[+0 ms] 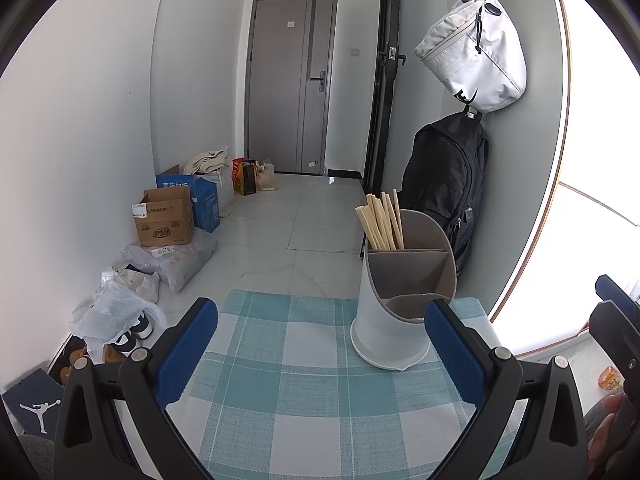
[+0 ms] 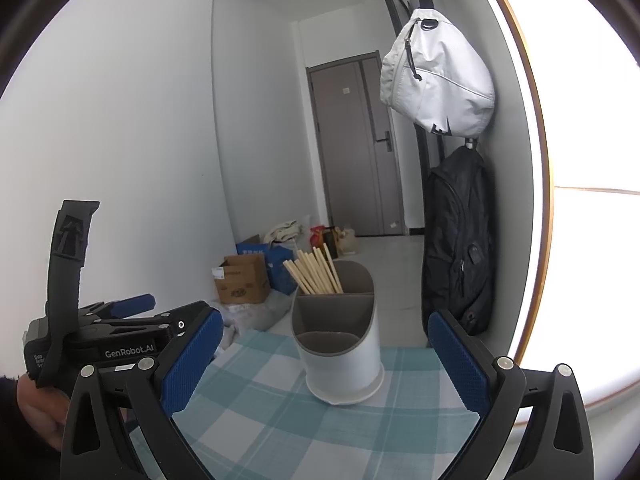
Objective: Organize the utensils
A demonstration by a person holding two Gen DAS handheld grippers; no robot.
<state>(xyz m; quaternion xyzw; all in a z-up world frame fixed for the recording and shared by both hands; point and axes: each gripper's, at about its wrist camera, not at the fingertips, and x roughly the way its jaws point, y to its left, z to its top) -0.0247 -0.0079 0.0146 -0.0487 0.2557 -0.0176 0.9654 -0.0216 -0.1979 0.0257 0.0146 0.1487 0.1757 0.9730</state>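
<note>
A white and grey utensil holder (image 1: 394, 320) with three compartments stands at the far right of the checked tablecloth (image 1: 304, 392). Several wooden chopsticks (image 1: 380, 220) stand in its rear compartment; the other two compartments look empty. My left gripper (image 1: 320, 356) is open and empty, low over the cloth, with the holder just beyond its right finger. My right gripper (image 2: 326, 364) is open and empty, facing the holder (image 2: 340, 352) and its chopsticks (image 2: 314, 274) from a short way back. The left gripper (image 2: 132, 312) shows at the left of the right wrist view.
A black backpack (image 1: 444, 188) and a white bag (image 1: 476, 52) hang on the wall right behind the holder. Cardboard boxes (image 1: 166, 220), plastic bags and shoes lie on the floor to the left. A closed door (image 1: 288, 80) is at the far end. A bright window is at the right.
</note>
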